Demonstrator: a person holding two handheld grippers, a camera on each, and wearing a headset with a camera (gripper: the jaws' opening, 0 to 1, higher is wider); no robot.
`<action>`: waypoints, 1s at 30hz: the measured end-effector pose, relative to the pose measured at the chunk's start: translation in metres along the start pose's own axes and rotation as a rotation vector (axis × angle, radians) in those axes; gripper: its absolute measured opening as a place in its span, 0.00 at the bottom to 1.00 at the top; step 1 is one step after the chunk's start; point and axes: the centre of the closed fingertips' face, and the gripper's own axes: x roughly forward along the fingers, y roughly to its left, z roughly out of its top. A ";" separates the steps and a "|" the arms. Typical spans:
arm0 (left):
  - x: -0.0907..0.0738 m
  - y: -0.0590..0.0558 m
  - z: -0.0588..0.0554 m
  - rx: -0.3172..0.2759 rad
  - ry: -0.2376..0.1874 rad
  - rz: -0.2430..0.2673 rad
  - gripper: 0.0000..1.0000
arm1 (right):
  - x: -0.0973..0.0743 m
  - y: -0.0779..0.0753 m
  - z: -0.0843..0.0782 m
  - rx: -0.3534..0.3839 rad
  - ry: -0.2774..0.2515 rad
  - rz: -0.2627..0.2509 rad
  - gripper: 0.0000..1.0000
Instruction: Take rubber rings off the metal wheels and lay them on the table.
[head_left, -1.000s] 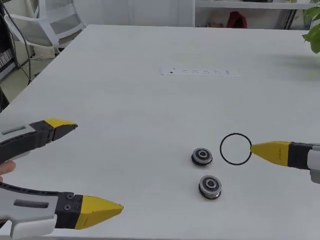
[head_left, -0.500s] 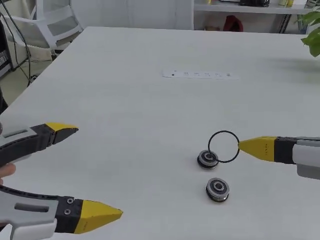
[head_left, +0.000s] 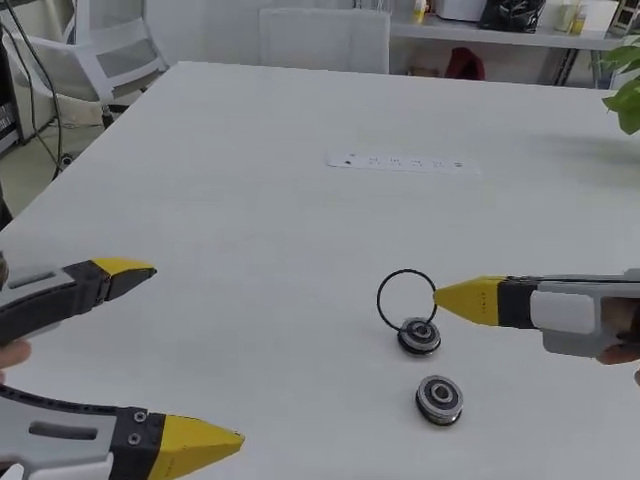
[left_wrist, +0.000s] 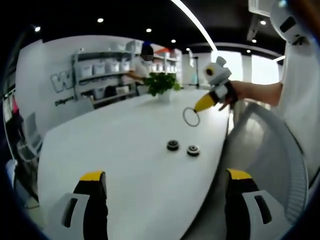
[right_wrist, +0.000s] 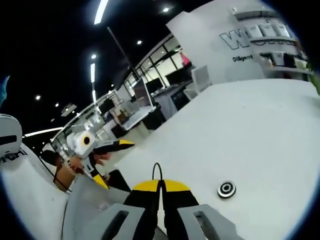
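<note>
My right gripper reaches in from the right, shut on a thin black rubber ring that hangs in the air from its yellow tips. The ring sits just above and left of the nearer-to-centre metal wheel. A second wheel lies closer to me. In the right gripper view the ring stands edge-on between the shut jaws, with one wheel on the table beyond. My left gripper waits open at the lower left, far from both wheels.
A white power strip lies flat at mid-table. A white chair stands at the far edge, another chair at the far left. A potted plant is at the right edge. The white table is wide.
My right gripper has carried the ring leftwards, from right of the wheels to over the upper wheel. The head camera has tilted up. The left gripper has hardly moved.
</note>
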 end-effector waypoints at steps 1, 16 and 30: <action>0.000 0.001 -0.001 -0.001 -0.001 0.001 1.00 | 0.003 0.001 -0.001 -0.004 0.008 0.006 0.00; -0.001 0.002 -0.010 -0.018 0.016 0.015 1.00 | 0.035 0.002 -0.010 -0.018 0.092 0.044 0.00; -0.003 0.002 -0.013 -0.028 0.027 0.026 1.00 | 0.065 -0.004 -0.030 0.070 0.157 0.076 0.00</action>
